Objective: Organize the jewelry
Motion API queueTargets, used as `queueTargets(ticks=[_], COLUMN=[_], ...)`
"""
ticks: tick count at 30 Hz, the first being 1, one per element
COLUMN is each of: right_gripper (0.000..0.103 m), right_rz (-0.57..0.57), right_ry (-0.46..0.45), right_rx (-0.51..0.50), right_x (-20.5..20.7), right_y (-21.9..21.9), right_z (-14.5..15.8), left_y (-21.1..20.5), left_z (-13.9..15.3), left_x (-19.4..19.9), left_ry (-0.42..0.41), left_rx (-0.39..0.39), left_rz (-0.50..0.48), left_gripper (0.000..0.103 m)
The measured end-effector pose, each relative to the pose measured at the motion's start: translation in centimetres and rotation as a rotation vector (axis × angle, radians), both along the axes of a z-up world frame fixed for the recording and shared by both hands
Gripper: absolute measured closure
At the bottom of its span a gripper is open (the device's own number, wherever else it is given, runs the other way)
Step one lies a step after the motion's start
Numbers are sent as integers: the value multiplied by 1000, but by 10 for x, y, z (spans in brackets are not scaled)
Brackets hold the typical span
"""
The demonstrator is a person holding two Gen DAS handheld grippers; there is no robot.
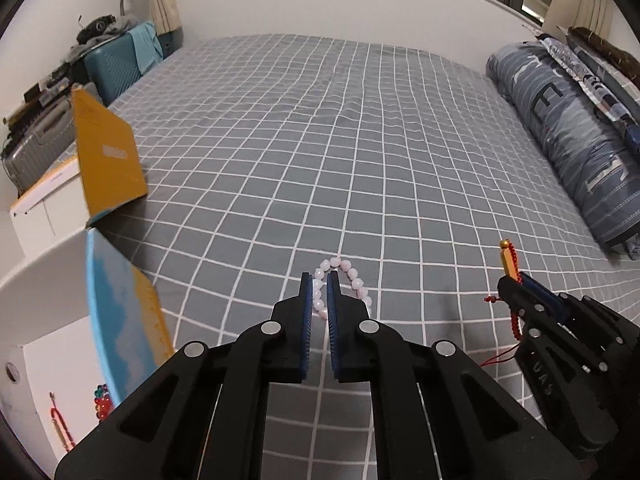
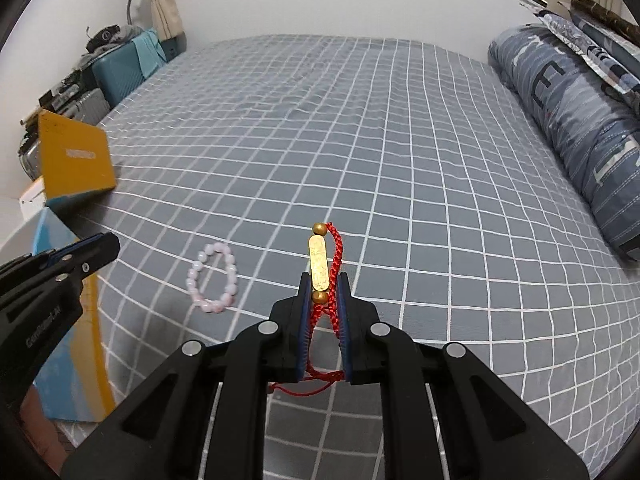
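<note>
Pink beads form a closed loop, the pink bead bracelet [image 2: 212,278], lying flat on the grey checked bedsheet [image 1: 360,140] near its front edge. The left gripper [image 1: 319,285] hangs just over the loop's left side with its jaws parted by a narrow gap; in its own view a run of beads shows between the blue pads [image 1: 307,312], yet the right wrist view places the gripper off to the side of the bracelet, so nothing is gripped yet. The right gripper [image 2: 324,292] is clenched on the red cord bracelet [image 2: 336,248], whose gold bar [image 2: 319,263] stands up beyond the fingertips while loose cord trails below the pads.

To do the pickup well, the left gripper should probably come down so that one pad lands inside the loop and one outside, straddling a single strand of beads, then close gently; round beads are likely to roll or squirt out of a hard pinch. Pressing slightly into the soft sheet may help the pads get under the beads. The open white box [image 1: 44,380] at the left, with red and coloured pieces already inside, looks like the destination, and its raised blue and yellow lid [image 1: 120,320] needs clearing on the way in
</note>
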State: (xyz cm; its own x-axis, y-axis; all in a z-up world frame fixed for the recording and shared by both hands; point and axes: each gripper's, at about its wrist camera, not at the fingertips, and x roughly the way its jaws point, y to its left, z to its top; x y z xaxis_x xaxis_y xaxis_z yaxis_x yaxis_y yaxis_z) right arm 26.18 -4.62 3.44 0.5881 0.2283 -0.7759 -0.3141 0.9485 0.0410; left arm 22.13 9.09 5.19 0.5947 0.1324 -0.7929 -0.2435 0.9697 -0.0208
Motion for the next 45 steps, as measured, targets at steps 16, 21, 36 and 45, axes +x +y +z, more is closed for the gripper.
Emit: queueTargets(ticks=[16,21,36,45], right_gripper=[92,92,92,92], right_rz=[23,23,20,40], right_ry=[64,83,55,7], right_rx=[-38,-52,-36,-8], right_x=[27,34,24,-3], right_y=[7,10,11,21], right_z=[-40,-53,-31,4], left_y=[29,32,23,20], left_z=[-97,-117,-63,-1], left_x=[52,62,32,-10], left_ry=[163,179,91,1], left_rx=[-21,-35,-57,-34], left_rz=[59,65,40,34], left_gripper=[55,55,93,93])
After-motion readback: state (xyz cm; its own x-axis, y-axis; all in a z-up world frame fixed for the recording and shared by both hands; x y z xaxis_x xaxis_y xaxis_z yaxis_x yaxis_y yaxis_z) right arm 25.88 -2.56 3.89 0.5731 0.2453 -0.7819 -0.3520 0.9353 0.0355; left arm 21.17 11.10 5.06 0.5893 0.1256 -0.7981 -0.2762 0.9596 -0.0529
